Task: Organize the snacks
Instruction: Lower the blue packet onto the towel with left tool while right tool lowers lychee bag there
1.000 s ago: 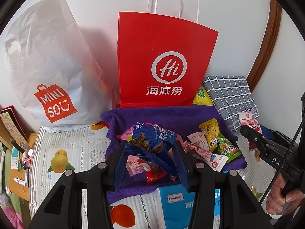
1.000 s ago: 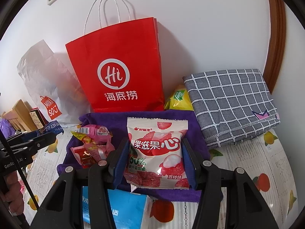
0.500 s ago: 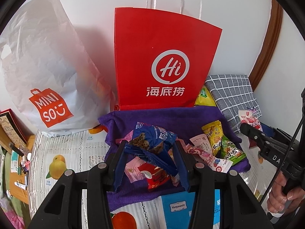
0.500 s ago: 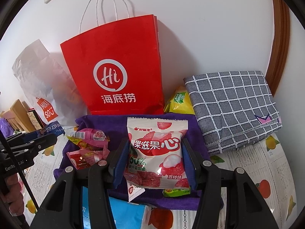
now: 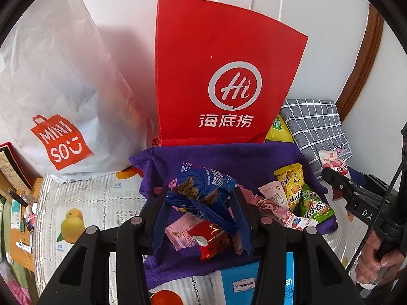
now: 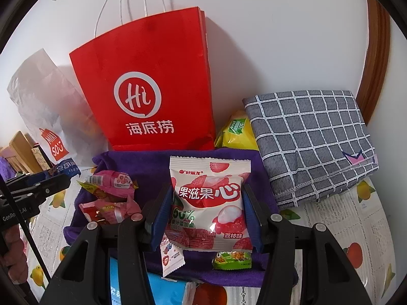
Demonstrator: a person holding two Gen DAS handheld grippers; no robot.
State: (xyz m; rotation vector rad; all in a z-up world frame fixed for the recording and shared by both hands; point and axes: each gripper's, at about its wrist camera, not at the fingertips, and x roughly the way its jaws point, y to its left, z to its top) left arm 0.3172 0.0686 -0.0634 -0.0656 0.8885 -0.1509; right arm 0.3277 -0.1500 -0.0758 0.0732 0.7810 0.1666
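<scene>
My left gripper (image 5: 201, 198) is shut on a blue cookie packet (image 5: 203, 185), held above a purple cloth (image 5: 229, 157). My right gripper (image 6: 207, 200) is shut on a white and red lychee gummy packet (image 6: 208, 200), also above the cloth (image 6: 142, 162). Several loose snack packets lie on the cloth: pink and red ones (image 5: 201, 236), yellow and green ones (image 5: 300, 193). A red paper bag (image 5: 223, 76) with white handles stands upright behind the cloth, also in the right wrist view (image 6: 147, 91).
A white MINISOU plastic bag (image 5: 58, 86) stands left of the red bag. A folded grey checked cloth (image 6: 313, 139) lies at the right, a yellow packet (image 6: 236, 132) beside it. A blue box (image 5: 244, 282) lies at the near edge. The table has a fruit-print cover (image 5: 76, 218).
Both grippers have risen and moved toward the red bag with their packets held. The bag looms larger and more snacks show under the right gripper.
</scene>
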